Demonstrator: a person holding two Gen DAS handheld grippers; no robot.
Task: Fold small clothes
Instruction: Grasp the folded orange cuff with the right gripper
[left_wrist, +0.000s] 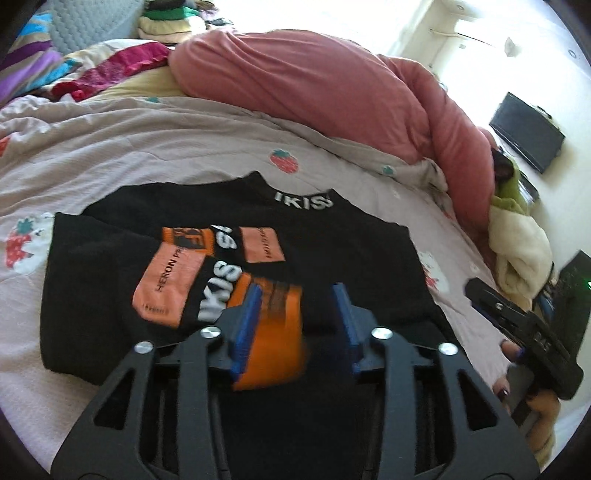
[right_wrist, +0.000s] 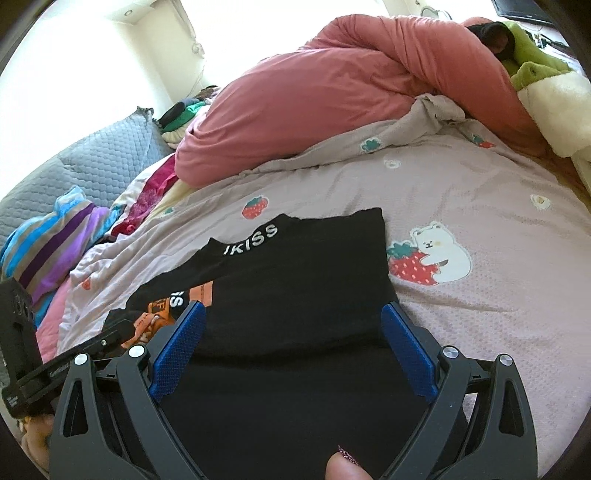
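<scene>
A black T-shirt (left_wrist: 332, 240) (right_wrist: 295, 266) with orange patches and white "IKISS" lettering lies partly folded on a pale bedspread (left_wrist: 184, 140) (right_wrist: 498, 206) printed with strawberries. My left gripper (left_wrist: 295, 295) hovers over the shirt's near edge. Its blue pads stand apart, and a blurred orange fold of the shirt (left_wrist: 273, 339) lies between them beside the left pad, not pinched. My right gripper (right_wrist: 294, 308) is wide open above the shirt's plain black right part, with nothing pressed between its pads. In the left wrist view the hand-held right gripper shows by its body only (left_wrist: 524, 325).
A heaped pink duvet (left_wrist: 314, 85) (right_wrist: 332, 92) lies behind the shirt. Striped cloth (right_wrist: 55, 240) and a grey quilted pillow (right_wrist: 92, 166) are at the left, a green and cream blanket (right_wrist: 546, 85) at the right. A thumb (right_wrist: 343, 465) shows at the bottom edge.
</scene>
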